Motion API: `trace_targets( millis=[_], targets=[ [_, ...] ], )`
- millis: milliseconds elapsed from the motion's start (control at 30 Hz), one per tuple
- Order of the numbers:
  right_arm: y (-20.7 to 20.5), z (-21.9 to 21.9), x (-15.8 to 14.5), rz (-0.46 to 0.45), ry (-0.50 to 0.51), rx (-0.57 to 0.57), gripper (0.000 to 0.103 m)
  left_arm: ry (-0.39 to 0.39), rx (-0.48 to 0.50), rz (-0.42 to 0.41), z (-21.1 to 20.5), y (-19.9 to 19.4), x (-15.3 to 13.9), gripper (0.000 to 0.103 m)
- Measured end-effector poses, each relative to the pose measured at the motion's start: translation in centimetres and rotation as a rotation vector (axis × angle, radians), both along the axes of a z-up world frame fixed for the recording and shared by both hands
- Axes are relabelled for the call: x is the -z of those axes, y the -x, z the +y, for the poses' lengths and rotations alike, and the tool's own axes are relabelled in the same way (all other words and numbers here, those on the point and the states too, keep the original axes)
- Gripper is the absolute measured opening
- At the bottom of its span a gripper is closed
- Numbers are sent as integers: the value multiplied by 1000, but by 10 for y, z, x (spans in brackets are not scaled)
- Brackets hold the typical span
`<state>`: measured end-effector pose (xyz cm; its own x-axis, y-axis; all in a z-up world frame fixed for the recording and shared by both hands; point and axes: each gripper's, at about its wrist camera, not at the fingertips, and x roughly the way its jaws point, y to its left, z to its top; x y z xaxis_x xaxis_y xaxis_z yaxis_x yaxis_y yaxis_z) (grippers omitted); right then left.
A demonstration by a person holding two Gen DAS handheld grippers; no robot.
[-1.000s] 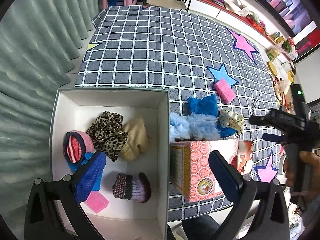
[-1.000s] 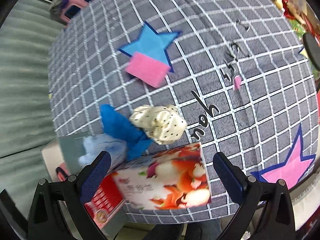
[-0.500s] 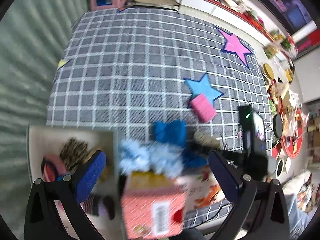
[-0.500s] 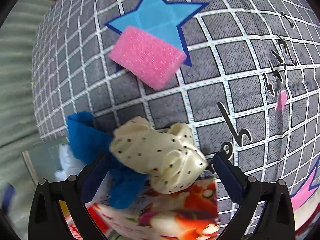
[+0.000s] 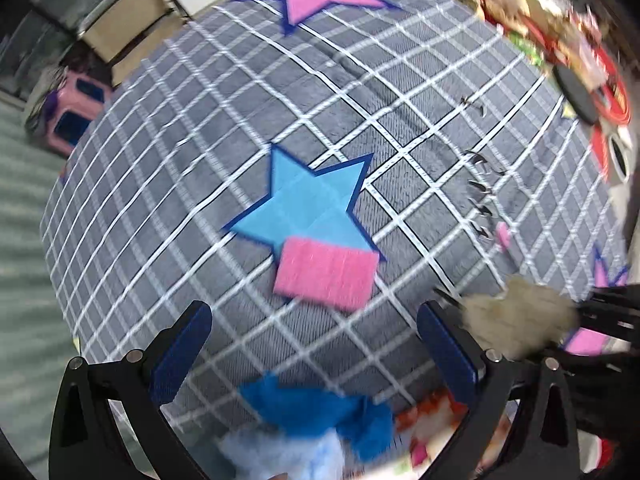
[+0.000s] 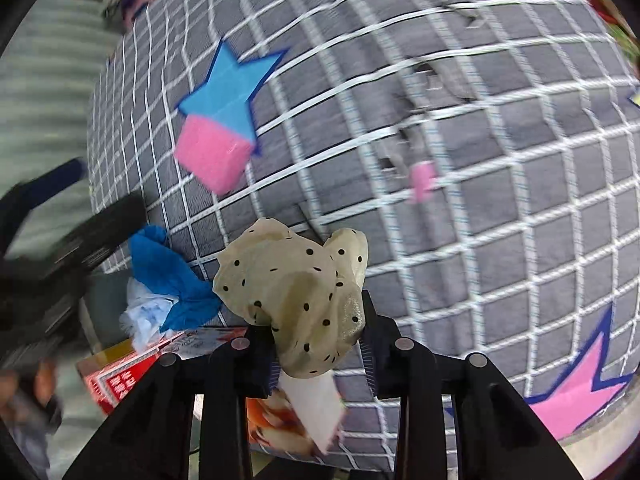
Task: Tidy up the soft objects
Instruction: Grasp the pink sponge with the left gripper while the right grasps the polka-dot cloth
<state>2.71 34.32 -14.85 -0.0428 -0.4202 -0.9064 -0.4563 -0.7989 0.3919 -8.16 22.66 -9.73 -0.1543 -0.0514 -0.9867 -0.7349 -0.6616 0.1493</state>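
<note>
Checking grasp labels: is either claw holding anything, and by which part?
The right claw, whose jaws have just been closing, pinches the cream polka-dot fabric scrunchie at its lower bunched edge. The left claw is open and empty.

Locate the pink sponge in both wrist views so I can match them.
Left wrist: pink sponge sits just below centre, between and above the open left gripper's fingers.
Right wrist: pink sponge sits upper left, far beyond the right gripper, which is shut on the polka-dot scrunchie.
Shared landmark: the blue star; the sponge overlaps its lower edge.
</note>
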Motion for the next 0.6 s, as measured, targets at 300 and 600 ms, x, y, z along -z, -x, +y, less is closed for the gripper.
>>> trace_targets(
  millis=[300,600],
  targets=[
    [-21,24,-16,34,76,65,34,114,94,-15,19,4,57,103],
    [-34,41,-21,25,91,71,34,95,84,-100,19,1,65,73]
  ],
)
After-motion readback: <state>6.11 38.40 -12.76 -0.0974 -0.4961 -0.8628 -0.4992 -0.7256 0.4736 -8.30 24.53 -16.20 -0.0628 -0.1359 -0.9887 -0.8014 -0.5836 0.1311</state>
